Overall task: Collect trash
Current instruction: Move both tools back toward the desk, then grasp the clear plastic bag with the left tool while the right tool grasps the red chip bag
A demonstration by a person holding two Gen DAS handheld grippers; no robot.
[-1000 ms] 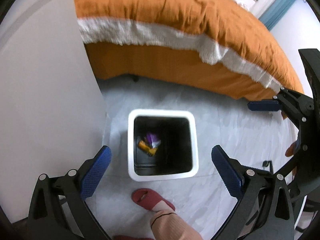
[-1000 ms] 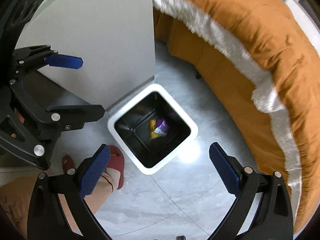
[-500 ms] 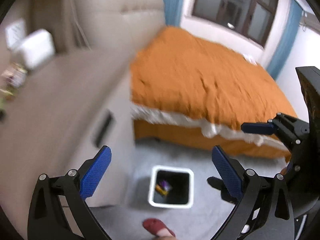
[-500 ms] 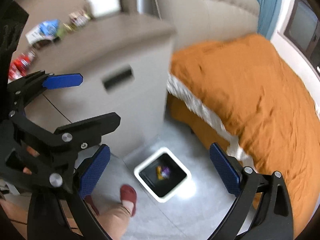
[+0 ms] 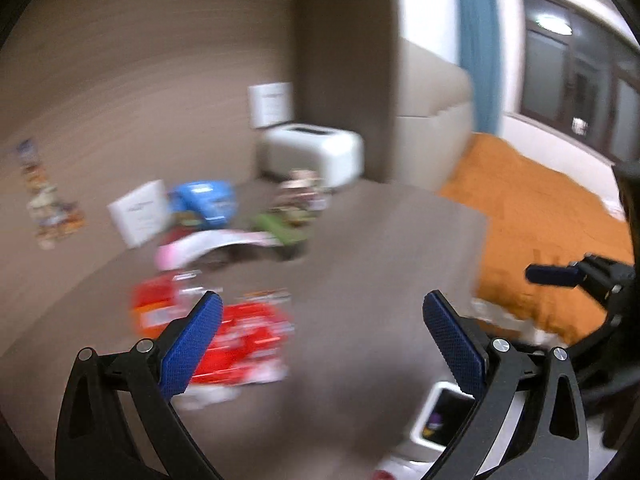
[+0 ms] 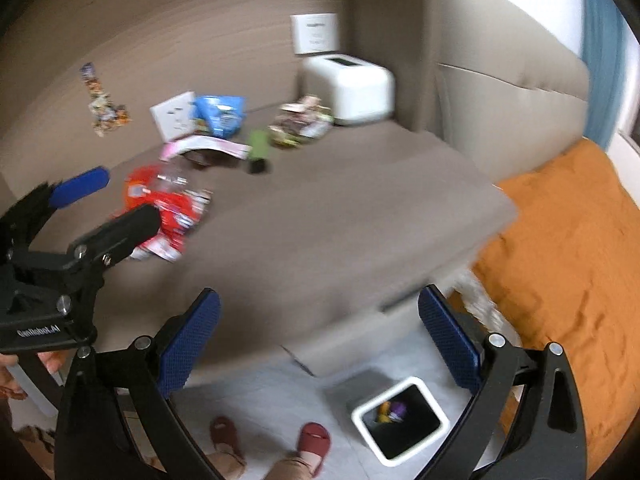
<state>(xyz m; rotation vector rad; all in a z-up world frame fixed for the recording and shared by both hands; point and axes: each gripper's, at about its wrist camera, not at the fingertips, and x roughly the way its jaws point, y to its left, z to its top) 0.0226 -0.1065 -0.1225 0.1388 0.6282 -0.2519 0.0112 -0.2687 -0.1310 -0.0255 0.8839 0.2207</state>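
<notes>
Trash lies on a grey-brown cabinet top (image 6: 320, 216): red wrappers (image 5: 244, 340) (image 6: 168, 208), a blue bag (image 5: 206, 200) (image 6: 220, 114), a pink-white wrapper (image 6: 200, 146), a green packet (image 6: 258, 148) and a clear bag of scraps (image 6: 300, 124). A white square bin (image 6: 400, 420) (image 5: 444, 416) stands on the floor and holds yellow and purple scraps. My left gripper (image 5: 318, 340) is open and empty above the cabinet, close to the red wrappers. My right gripper (image 6: 318, 340) is open and empty over the cabinet's front edge. Both views are blurred.
A white toaster-like box (image 6: 348, 88) stands at the back of the cabinet by the wall. A bed with an orange cover (image 6: 568, 248) is on the right. The person's feet in red slippers (image 6: 316, 440) stand on the pale floor beside the bin.
Both grippers have swung up from looking down at the bin to facing the cabinet top and its trash. Both stayed open and empty.
</notes>
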